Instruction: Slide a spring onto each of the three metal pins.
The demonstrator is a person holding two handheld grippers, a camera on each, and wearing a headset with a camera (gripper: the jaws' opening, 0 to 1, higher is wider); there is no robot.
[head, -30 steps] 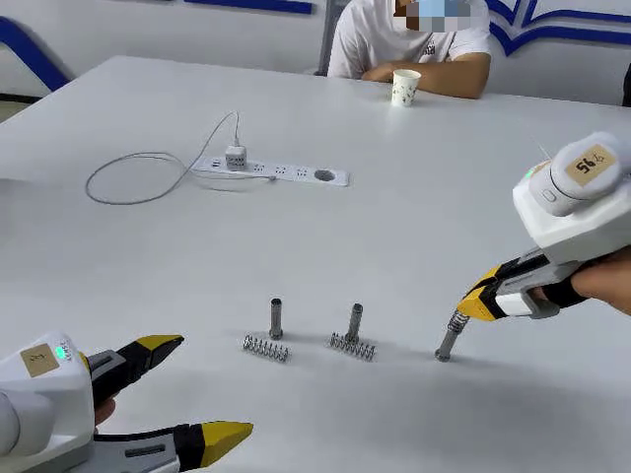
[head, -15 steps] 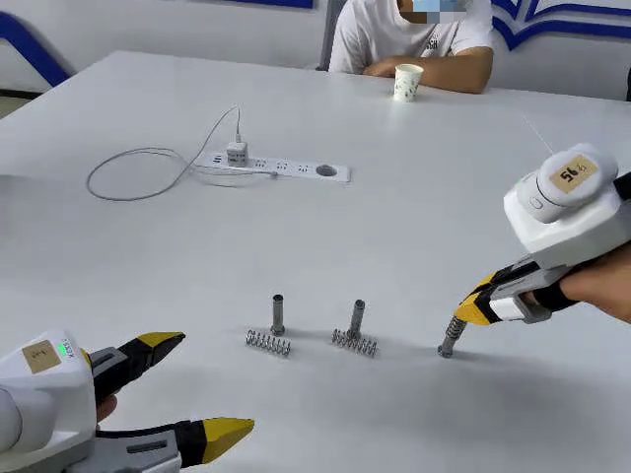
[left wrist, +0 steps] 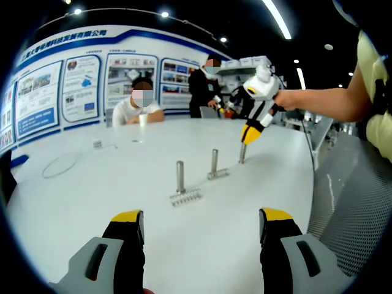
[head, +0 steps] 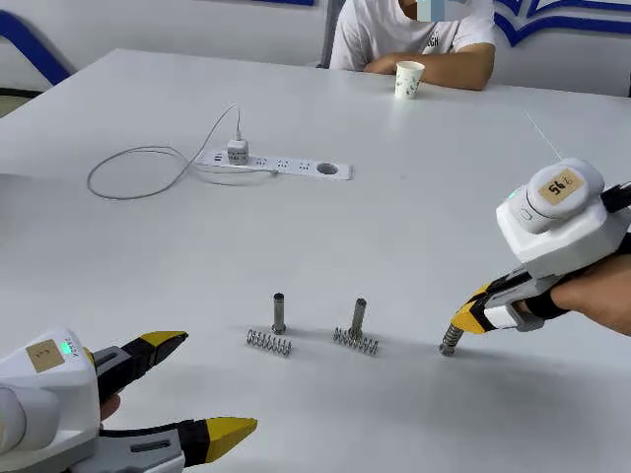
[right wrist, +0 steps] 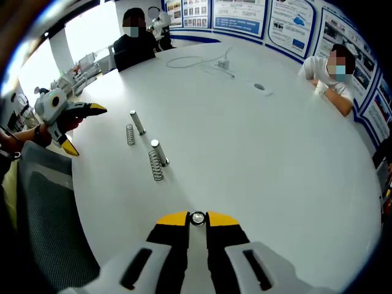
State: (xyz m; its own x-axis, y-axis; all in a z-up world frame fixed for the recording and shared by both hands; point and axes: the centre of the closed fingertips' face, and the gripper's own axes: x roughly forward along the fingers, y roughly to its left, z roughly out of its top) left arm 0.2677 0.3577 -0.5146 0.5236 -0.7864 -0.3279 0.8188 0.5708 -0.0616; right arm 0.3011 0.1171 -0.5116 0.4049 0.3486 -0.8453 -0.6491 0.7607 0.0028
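Three metal pins stand in a row on the white table (head: 394,217). The left pin (head: 279,313) and middle pin (head: 357,319) are bare, and one spring lies in front of each: the left spring (head: 268,343) and the middle spring (head: 355,343). The right pin (head: 451,340) leans a little and carries a spring on its shaft. My right gripper (head: 463,321) is shut on that spring at the pin's upper end; the pin's top (right wrist: 196,218) shows between its jaws. My left gripper (head: 200,384) hovers open at the near left, with nothing in it.
A white power strip (head: 281,168) with a plugged charger and a looped cable (head: 128,172) lies mid-table. At the far edge a paper cup (head: 408,80) stands in front of a seated person (head: 414,34). Another person (left wrist: 207,82) stands behind the table.
My right gripper has sunk lower along the right pin, taking the spring down towards the table. The left gripper has stayed put. The head camera shifted slightly.
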